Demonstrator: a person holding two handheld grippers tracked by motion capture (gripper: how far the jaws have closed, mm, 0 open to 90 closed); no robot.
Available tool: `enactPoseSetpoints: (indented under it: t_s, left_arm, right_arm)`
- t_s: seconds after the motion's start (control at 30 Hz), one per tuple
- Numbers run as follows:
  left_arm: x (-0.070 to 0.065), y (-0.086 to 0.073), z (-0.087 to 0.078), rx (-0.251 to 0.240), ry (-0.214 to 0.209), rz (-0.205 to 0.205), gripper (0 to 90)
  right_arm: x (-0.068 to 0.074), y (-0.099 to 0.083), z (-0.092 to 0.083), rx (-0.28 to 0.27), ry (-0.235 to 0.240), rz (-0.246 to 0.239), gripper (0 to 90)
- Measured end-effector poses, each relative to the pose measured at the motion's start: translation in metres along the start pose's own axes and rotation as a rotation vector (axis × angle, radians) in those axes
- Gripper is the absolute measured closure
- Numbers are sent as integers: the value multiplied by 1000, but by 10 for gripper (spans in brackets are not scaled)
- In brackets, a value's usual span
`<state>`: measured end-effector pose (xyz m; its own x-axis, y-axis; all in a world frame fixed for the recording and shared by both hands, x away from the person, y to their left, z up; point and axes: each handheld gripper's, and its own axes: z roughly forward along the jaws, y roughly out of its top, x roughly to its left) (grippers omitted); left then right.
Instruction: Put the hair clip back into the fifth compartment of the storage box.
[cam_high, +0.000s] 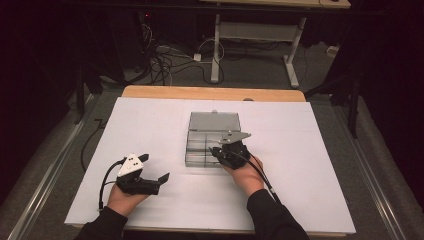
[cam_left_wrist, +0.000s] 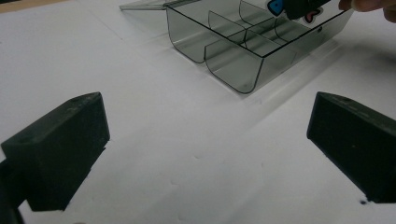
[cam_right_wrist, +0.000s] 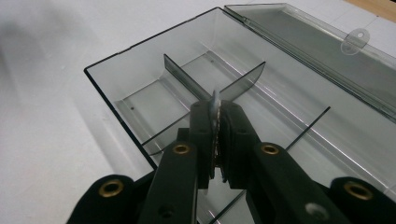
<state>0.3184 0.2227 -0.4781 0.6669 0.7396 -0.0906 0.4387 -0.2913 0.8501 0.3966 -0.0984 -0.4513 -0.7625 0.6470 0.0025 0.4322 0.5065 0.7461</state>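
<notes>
I am resting my left tool (cam_high: 150, 176) on the white worktop (cam_high: 165, 125) at my near left, its jaws standing wide apart with nothing between them. My right tool (cam_high: 220, 151) is hovering over the near right part of the clear smoky box (cam_right_wrist: 116, 84), its jaws pinched tight on a thin flat piece (cam_right_wrist: 215, 100) that is standing on edge, its top rim poking up just past the jaw tips. In the left gripper view that piece (cam_left_wrist: 276, 6) is showing blue. The box is sitting at the middle of the worktop, divided by partitions into compartments, its long axis running away from me, and its lid (cam_right_wrist: 308, 42) is lying open flat on the far side. Beyond the white sheet, a wooden edge (cam_high: 210, 93) is showing, then grey carpet, tangled cables (cam_high: 165, 62) and the white legs of a desk (cam_high: 260, 37) in a dark room.
</notes>
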Motion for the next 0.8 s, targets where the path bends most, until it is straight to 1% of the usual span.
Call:
enactPoseSetpoints:
  t_s: [0.23,0.27,0.3,0.33,0.37,0.43,0.5,0.53,0.57,0.63,0.67,0.7,0.73,0.77,0.8]
  left_arm:
    - [0,0,1,3,-3,-2,0]
    - [0,-1,1,4,-3,-4,0]
    - [0,-1,1,4,-3,-4,0]
    - [0,-1,1,4,-4,-5,0]
    - [0,-1,1,4,-4,-5,0]
    - [0,-1,1,3,-5,-6,0]
    - [0,-1,1,2,-5,-6,0]
    - [0,-1,1,3,-5,-4,0]
    - [0,-1,1,3,-5,-4,0]
    - [0,-1,1,2,-5,-3,0]
    - [0,-1,1,2,-5,-4,0]
    - [0,-1,1,2,-5,-4,0]
    - [0,-1,1,6,-5,-3,0]
    - [0,-1,1,6,-5,-3,0]
    - [0,-1,2,5,-5,-5,0]
  right_arm:
    - [0,2,-4,-2,3,-1,851]
    - [0,1,-4,2,13,4,803]
    - [0,1,-4,2,13,4,803]
    - [0,1,-4,3,14,16,714]
    - [0,1,-4,3,14,16,714]
    - [-1,1,-7,-12,28,33,670]
    - [-2,3,-12,-26,34,35,645]
    - [-3,3,-18,-41,39,42,610]
    - [-3,3,-18,-41,39,42,610]
    - [-4,1,-24,-59,45,45,556]
    - [-5,-2,-29,-73,55,56,496]
    - [-5,-2,-29,-73,55,56,496]
    - [-5,-7,-34,-85,58,62,429]
    - [-5,-7,-34,-85,58,62,429]
    - [-6,-10,-36,-88,57,65,386]
